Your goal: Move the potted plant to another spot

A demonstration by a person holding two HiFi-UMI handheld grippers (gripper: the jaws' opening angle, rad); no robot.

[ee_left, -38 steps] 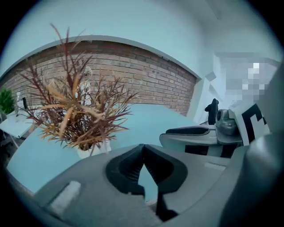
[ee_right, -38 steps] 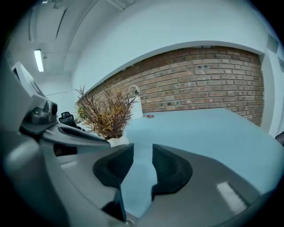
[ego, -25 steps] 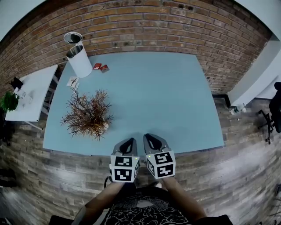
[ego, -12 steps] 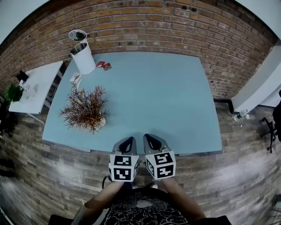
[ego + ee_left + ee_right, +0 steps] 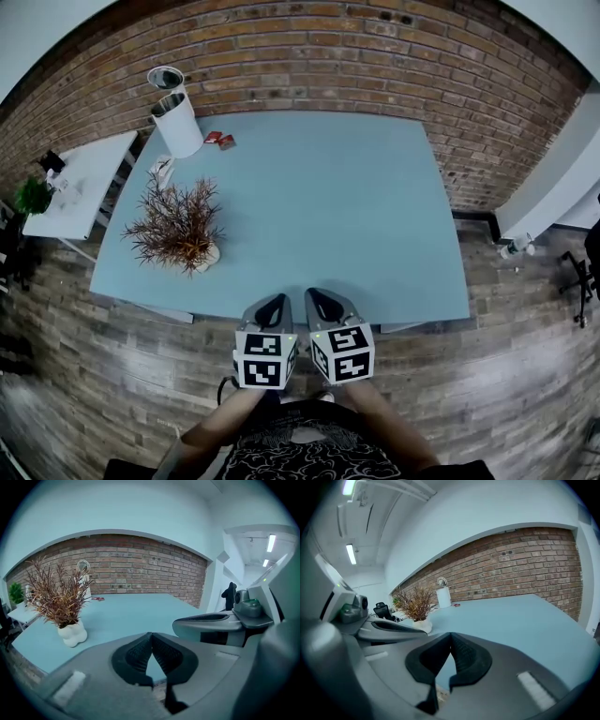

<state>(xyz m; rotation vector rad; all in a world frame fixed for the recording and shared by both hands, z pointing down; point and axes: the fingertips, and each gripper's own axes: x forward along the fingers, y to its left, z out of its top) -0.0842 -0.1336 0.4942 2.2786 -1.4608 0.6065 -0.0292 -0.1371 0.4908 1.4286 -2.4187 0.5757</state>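
The potted plant (image 5: 178, 225) has dry reddish-brown fronds in a lumpy white pot (image 5: 208, 255). It stands near the front left corner of the light blue table (image 5: 328, 206). My left gripper (image 5: 277, 302) and right gripper (image 5: 314, 296) hang side by side at the table's front edge, well to the right of the plant. Both are shut with nothing between the jaws. In the left gripper view the plant (image 5: 58, 599) stands ahead to the left of the left gripper (image 5: 151, 637). The right gripper view shows the plant (image 5: 415, 603) far left of the right gripper (image 5: 450, 637).
A white cylindrical bin (image 5: 176, 122) stands at the table's back left corner, with small red items (image 5: 220, 141) beside it. A white side table (image 5: 80, 183) with a green plant (image 5: 33, 197) is left of the blue table. A brick wall (image 5: 328, 56) runs behind.
In the head view the table and plant have slid slightly up and left as the view shifted. Both grippers stay side by side at the front edge.
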